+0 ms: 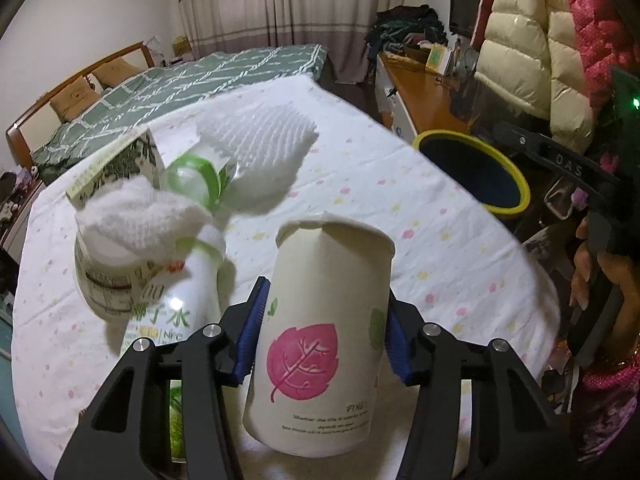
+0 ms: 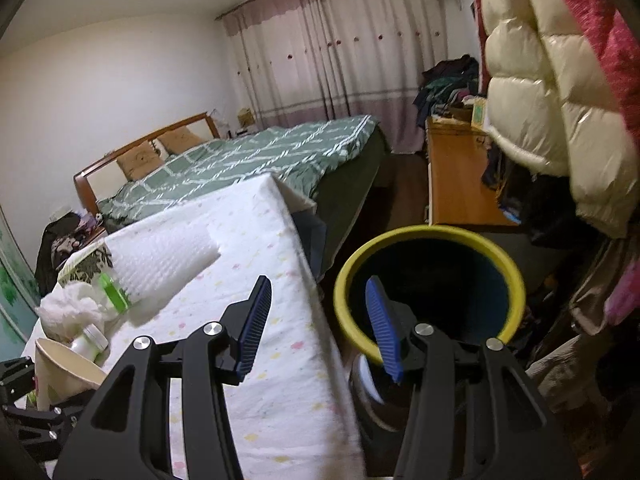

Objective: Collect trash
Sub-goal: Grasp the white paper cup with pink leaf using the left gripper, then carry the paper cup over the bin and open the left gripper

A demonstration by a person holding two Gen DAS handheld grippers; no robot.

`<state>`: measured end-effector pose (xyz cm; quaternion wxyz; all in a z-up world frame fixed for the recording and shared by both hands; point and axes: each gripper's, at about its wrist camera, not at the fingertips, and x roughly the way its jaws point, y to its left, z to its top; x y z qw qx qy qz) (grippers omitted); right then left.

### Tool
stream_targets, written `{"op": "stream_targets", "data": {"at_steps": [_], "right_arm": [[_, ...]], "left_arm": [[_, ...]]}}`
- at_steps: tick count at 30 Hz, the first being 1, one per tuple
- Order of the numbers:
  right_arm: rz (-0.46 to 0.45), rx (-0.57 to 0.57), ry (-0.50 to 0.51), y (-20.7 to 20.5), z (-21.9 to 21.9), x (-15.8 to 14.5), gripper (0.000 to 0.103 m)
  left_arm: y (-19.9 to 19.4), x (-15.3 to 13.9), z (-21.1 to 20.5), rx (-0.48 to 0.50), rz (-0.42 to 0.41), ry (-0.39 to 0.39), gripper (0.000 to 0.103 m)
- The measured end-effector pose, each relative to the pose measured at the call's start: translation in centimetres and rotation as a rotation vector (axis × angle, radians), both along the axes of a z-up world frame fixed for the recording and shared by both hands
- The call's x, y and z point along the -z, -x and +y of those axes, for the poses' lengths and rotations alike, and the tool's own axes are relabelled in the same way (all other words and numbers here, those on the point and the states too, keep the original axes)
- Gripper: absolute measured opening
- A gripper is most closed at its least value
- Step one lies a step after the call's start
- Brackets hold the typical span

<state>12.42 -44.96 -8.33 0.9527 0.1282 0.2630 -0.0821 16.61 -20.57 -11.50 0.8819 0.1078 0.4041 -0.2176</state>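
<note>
My left gripper [image 1: 326, 330] is shut on a white paper cup [image 1: 320, 344] with a pink leaf print, holding it over the table. A pile of trash lies to the left: a crumpled tissue [image 1: 136, 220], a white bottle with green print [image 1: 176, 300], a green-capped item [image 1: 192, 180], a white foam sheet [image 1: 264, 160] and a printed carton [image 1: 116, 164]. A yellow-rimmed bin [image 1: 476, 168] stands off the table's right edge. My right gripper [image 2: 316, 328] is open and empty, above the table edge beside the bin [image 2: 428, 288]. The cup [image 2: 64, 372] shows at lower left there.
The table [image 1: 440, 260] wears a white cloth with pastel dots. A bed with a green quilt [image 2: 248, 160] lies behind. A wooden desk [image 2: 456, 176] and hanging padded jackets [image 2: 540, 92] are at the right. The right hand and its gripper frame [image 1: 592, 216] show in the left wrist view.
</note>
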Motion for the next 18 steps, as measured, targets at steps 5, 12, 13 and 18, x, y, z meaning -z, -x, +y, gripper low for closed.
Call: {"op": "stream_targets", "data": {"at_steps": [5, 12, 13, 18], "right_arm": [[-0.030, 0.065, 0.037, 2.8, -2.3, -1.7, 0.047], [-0.032, 0.155, 0.037, 6.2, -6.2, -2.2, 0.048], [-0.030, 0.165, 0.034, 6.5, -6.7, -2.1, 0.048], [-0.038, 0.213, 0.013, 8.2, -9.5, -2.2, 0.048]], "left_arm": [[-0.4, -1.7, -1.6, 0.043, -0.025, 0.019, 0.052], [-1.9, -2.9, -8.0, 0.149, -0.025, 0.035, 0.052], [-2.1, -3.1, -8.8, 0.166, -0.024, 0.041, 0.052], [-3.5, -4.3, -15.2, 0.252, -0.024, 0.074, 0.052]]}}
